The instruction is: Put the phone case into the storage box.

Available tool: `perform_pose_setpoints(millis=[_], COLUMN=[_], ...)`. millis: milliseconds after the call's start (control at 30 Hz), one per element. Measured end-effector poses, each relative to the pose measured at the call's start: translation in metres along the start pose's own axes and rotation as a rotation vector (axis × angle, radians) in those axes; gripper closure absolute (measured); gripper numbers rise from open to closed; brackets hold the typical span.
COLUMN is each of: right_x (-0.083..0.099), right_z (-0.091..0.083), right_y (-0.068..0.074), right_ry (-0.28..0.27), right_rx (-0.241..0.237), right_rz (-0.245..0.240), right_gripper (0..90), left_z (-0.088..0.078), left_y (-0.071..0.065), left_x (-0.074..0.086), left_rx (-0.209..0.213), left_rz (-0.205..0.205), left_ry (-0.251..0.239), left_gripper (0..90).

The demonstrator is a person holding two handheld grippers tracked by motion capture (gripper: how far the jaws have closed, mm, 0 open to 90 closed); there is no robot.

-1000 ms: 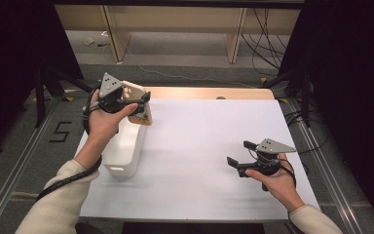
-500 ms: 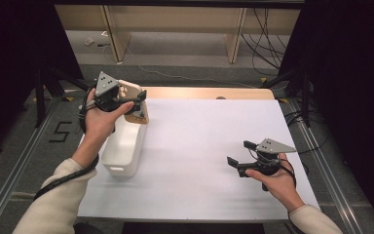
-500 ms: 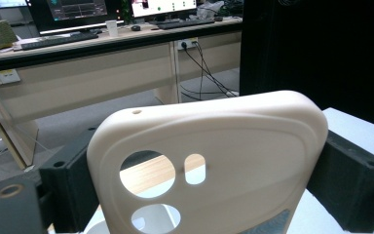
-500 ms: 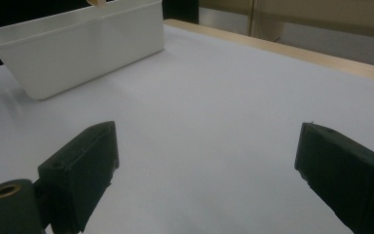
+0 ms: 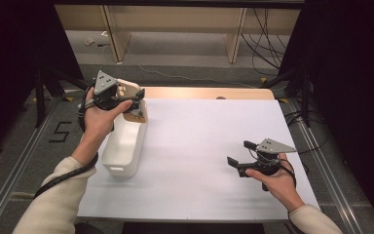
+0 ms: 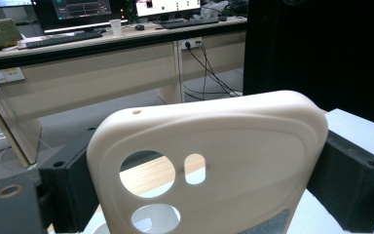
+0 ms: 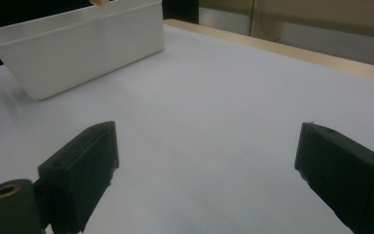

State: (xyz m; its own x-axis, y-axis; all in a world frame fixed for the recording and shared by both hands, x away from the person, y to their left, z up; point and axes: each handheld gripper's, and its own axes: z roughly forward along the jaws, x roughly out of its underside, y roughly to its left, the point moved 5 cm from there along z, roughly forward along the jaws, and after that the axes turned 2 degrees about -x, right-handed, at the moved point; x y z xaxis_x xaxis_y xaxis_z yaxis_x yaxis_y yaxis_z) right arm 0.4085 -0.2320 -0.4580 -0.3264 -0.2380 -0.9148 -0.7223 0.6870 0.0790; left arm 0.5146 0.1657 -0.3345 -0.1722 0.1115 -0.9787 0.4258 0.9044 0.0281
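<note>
While the right gripper (image 5: 237, 165) gapes idle, the left fingers (image 6: 350, 168) clamp the phone case (image 6: 214, 161) (edgewise) between them.

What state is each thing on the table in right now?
Phone case: clamped across its width in the left tool, raised above the bin's far end.
White bin: upright on the table, open top.
Right tool: open, holding nothing, low over the white table.
</note>
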Motion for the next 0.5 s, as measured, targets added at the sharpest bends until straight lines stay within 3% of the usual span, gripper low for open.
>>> perform_pose_setpoints(millis=[500], right_x=[0.0004], right_z=[0.0003], right_y=[0.0003], right_ry=[0.002], right_rx=[-0.001], right_rz=[0.002], right_gripper=[9.5], left_z=[0.006], left_y=[0.0066], left_x=[0.0016], left_rx=[-0.014], left_rz=[0.009], left_ry=[0.011], left_gripper=[10.2])
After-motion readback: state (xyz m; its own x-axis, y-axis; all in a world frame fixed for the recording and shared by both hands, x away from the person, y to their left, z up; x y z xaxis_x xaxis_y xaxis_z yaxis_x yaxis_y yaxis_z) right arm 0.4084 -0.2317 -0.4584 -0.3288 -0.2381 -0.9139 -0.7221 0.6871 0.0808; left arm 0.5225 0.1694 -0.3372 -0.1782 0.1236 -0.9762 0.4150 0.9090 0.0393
